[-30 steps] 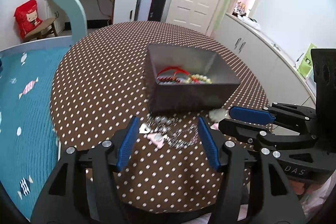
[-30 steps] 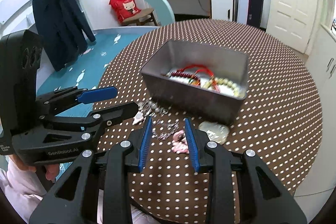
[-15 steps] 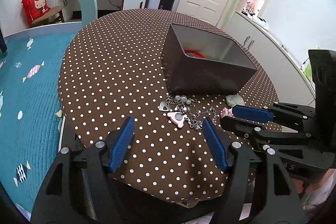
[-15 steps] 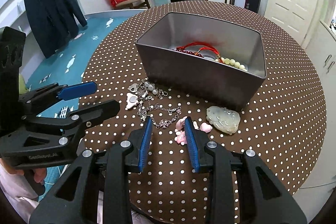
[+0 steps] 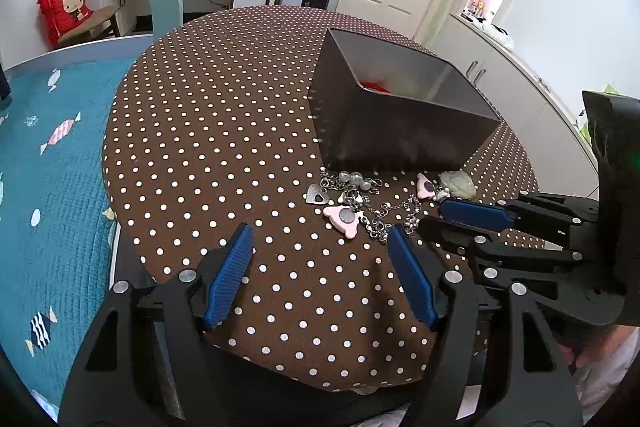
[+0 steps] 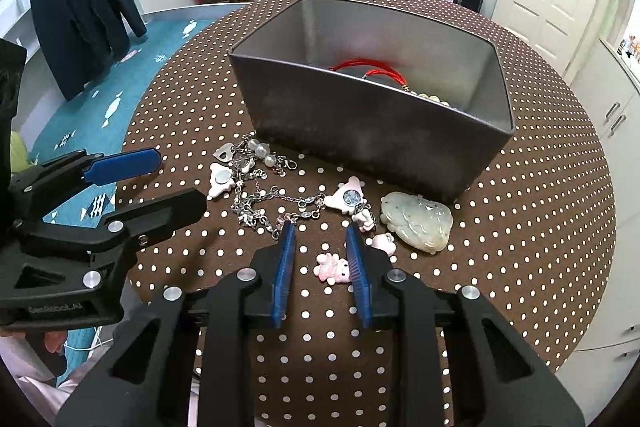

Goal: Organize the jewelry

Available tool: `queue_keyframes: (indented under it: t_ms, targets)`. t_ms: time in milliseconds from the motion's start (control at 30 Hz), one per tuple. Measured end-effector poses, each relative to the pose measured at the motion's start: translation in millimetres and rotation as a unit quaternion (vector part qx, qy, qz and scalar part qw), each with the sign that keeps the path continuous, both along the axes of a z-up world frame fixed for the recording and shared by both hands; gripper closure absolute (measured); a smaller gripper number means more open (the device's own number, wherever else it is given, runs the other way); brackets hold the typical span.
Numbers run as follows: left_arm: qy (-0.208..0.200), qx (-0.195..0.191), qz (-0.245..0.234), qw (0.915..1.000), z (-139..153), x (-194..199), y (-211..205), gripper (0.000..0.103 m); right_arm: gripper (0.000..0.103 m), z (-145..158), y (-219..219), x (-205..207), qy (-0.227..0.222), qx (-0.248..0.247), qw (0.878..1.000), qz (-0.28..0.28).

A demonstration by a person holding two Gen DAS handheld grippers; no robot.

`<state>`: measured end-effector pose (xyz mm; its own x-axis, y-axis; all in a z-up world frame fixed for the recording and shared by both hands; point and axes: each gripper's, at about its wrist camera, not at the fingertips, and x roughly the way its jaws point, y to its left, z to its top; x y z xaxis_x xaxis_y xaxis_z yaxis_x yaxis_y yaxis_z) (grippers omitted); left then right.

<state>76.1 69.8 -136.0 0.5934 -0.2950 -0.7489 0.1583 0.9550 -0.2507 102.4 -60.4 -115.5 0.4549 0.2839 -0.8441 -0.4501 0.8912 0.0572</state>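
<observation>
Silver charm chain (image 6: pixel 276 201) sprawls sideways before my grey metal box (image 6: pixel 372 131) holding red cord and beads; left gripper (image 5: pixel 320 239) spread, right gripper (image 6: pixel 320 231) narrowing, pinching nothing

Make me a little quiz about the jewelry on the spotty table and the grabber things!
1. True or false: the pale green stone pendant is inside the grey box.
2. Which gripper has its jaws wider apart: the left gripper or the right gripper?
3. Multiple choice: what shows over the box's near wall? A) a red cord bracelet B) a watch C) a spoon

Key:
1. False. It lies on the table, in front of the box.
2. The left gripper; neither holds anything.
3. A
</observation>
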Motion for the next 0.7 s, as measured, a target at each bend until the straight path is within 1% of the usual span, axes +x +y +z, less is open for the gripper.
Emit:
queue_keyframes:
  t_ms: [100,267,400,533,633,700]
  targets:
    - [0.001,0.001,-0.002,1.0000,-0.6,0.5,-2.5,0.033,0.078,3.8,-3.7,0.9,-0.003,0.004,1.000,-0.006]
    - [0.004,0.002,-0.003,1.0000,-3.1,2.9,-6.5,0.033,0.078,13.7,-6.2,3.3,-0.025,0.002,1.000,-0.002]
    - [0.003,0.002,-0.002,1.0000,-3.5,3.0,-6.1,0.033,0.078,8.4,-1.2,9.6,-0.030,-0.018,0.999,-0.002]
    - [0.003,0.001,0.001,1.0000,-3.8,4.1,-3.7,0.032,0.078,0.1,2.9,13.2,-0.020,-0.027,0.999,0.004]
    - [0.004,-0.002,0.001,1.0000,-4.1,5.8,-1.2,0.032,0.078,-0.5,6.6,14.2,-0.021,-0.021,1.000,0.009]
    - [0.003,-0.004,0.000,1.0000,-4.2,6.8,-1.0,0.032,0.084,-1.4,6.5,11.7,-0.023,-0.018,0.999,0.017]
